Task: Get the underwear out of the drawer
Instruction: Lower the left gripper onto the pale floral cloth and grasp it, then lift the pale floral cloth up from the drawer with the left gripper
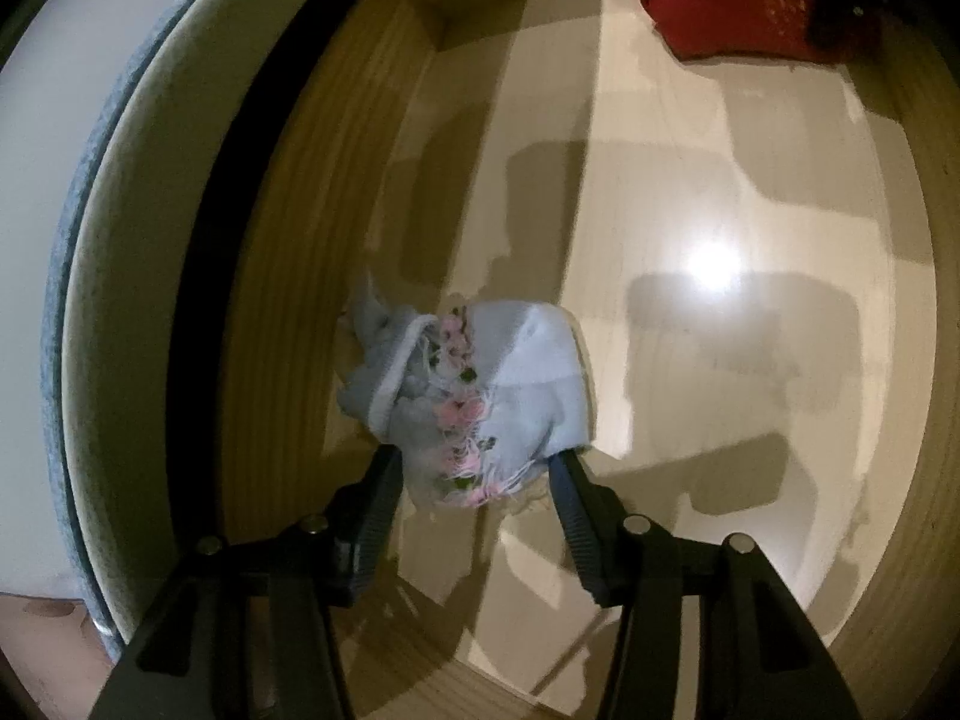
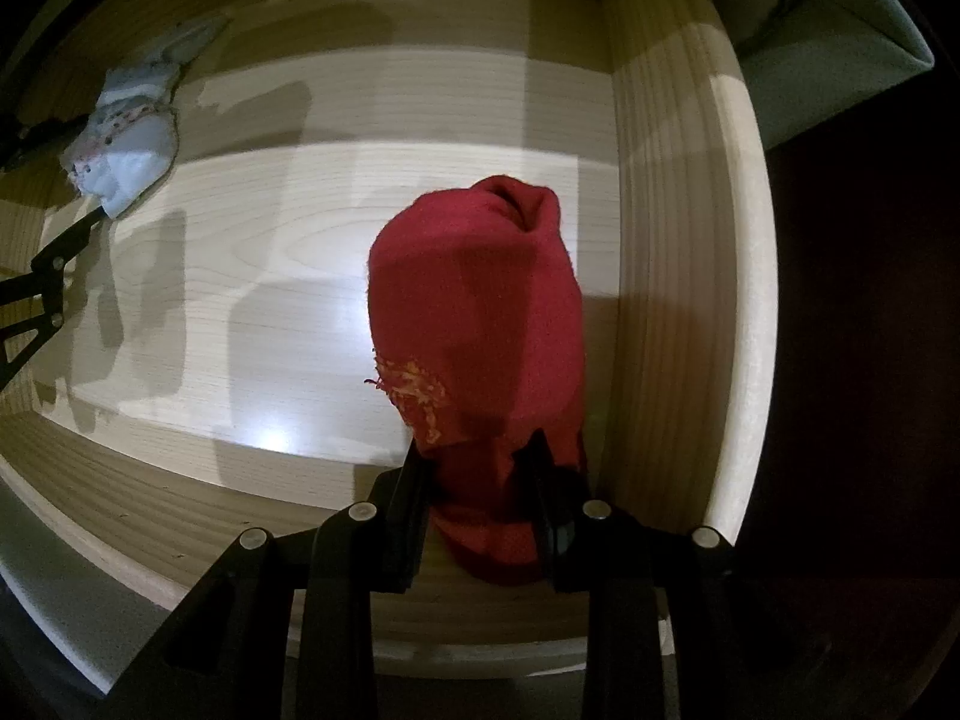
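**Both claws loaded, lift straight up**

Right now I have a garment in each claw, both hanging inside the wooden drawer point(image 2: 672, 276). My left gripper point(image 1: 474, 462) is clenched on the pale blue underwear point(image 1: 474, 384), its fingertips pinching the near edge by the pink lace trim; the cloth bunches away from the claw, toward the far end of the drawer. My right gripper point(image 2: 477, 450) is clenched on the red underwear point(image 2: 480, 312), which runs long and narrow, its long axis straight out from the fingers toward the far wall.

What matters for the coming move is the walls. The blue piece sits close to the drawer's left side wall point(image 1: 282, 276), and in the left wrist view its far tip looks to brush that wood. The red piece hangs just beside the right side wall, near the front corner. Between the two the drawer floor point(image 2: 240, 276) is bare and bright, so there is open room toward the middle and overhead.

I judge that each claw should rise and drift slightly inward, so neither cloth drags on its wall.
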The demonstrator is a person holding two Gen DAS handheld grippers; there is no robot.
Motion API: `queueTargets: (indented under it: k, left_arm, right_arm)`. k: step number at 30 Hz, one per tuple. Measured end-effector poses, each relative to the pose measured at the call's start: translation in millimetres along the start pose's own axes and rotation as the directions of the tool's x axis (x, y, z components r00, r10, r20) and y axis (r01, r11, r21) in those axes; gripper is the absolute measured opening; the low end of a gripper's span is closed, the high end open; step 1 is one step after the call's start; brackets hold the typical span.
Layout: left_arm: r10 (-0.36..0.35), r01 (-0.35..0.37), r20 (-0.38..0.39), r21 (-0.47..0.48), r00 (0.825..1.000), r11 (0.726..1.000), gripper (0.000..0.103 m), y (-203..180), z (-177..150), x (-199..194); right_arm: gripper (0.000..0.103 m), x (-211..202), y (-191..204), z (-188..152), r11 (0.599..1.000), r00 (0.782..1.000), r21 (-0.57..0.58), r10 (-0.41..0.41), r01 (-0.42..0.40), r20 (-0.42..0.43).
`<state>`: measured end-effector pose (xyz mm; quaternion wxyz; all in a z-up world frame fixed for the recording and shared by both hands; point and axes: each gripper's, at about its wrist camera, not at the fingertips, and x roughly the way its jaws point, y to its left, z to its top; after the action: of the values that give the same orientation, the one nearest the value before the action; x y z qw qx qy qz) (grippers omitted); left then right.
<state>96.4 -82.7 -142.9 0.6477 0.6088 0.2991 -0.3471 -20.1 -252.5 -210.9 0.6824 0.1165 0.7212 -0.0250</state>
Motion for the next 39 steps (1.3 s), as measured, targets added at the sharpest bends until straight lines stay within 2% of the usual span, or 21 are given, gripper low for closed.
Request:
queueTargets:
  k: [3,5,8,12,14,19,25,27,31,36,38,39]
  left_arm:
    - [0.007,-0.007,0.004,-0.016,1.0,1.0,0.046,2,1,3]
    - [-0.005,0.004,-0.024,-0.035,1.0,0.999,0.018,-2,-4,7]
    - [-0.015,0.013,-0.032,-0.071,0.999,0.997,0.012,-6,-4,10]
    - [-0.047,0.042,-0.052,-0.099,0.998,0.994,0.01,-4,-6,13]
    - [-0.094,0.085,-0.065,-0.14,0.993,0.987,0.01,1,-8,11]
    - [-0.175,0.15,-0.127,-0.187,0.976,0.971,0.01,6,-15,8]
    - [-0.25,0.197,-0.212,-0.243,0.945,0.95,0.01,2,-18,6]
    - [-0.286,0.217,-0.228,-0.285,0.931,0.934,0.01,4,-19,6]
    - [-0.373,0.26,-0.243,-0.397,0.895,0.88,0.01,16,-20,4]
    - [-0.489,0.314,-0.206,-0.549,0.847,0.775,0.01,22,-27,0]
    - [-0.514,0.322,-0.198,-0.583,0.834,0.746,0.01,23,-28,0]
    - [-0.53,0.322,-0.193,-0.61,0.826,0.724,0.01,24,-30,-1]
  right_arm:
    - [0.027,1,1,-2,1.0,1.0,0.0,0.002,-0.002,0.003]
    - [0.027,4,1,-3,1.0,1.0,-0.001,0.005,-0.005,0.005]
    - [0.027,6,0,-6,1.0,1.0,-0.001,0.007,-0.007,0.009]
    - [0.027,7,0,-7,1.0,1.0,-0.002,0.008,-0.008,0.009]
    - [0.027,7,0,-8,1.0,1.0,0.0,0.009,-0.009,0.01]
    - [0.028,7,-1,-12,1.0,1.0,-0.001,0.009,-0.009,0.009]
    - [0.028,7,-2,-14,1.0,1.0,-0.001,0.008,-0.008,0.005]
    - [0.028,6,-2,-10,1.0,1.0,-0.003,0.008,-0.008,0.004]
    - [0.028,5,-2,-11,1.0,1.0,-0.002,0.009,-0.009,0.004]
    - [0.028,5,-2,-10,1.0,1.0,-0.004,0.008,-0.008,0.004]
    - [0.028,5,-1,-10,1.0,1.0,-0.004,0.008,-0.008,0.004]
    - [0.028,5,-1,-10,1.0,1.0,-0.004,0.008,-0.008,0.004]
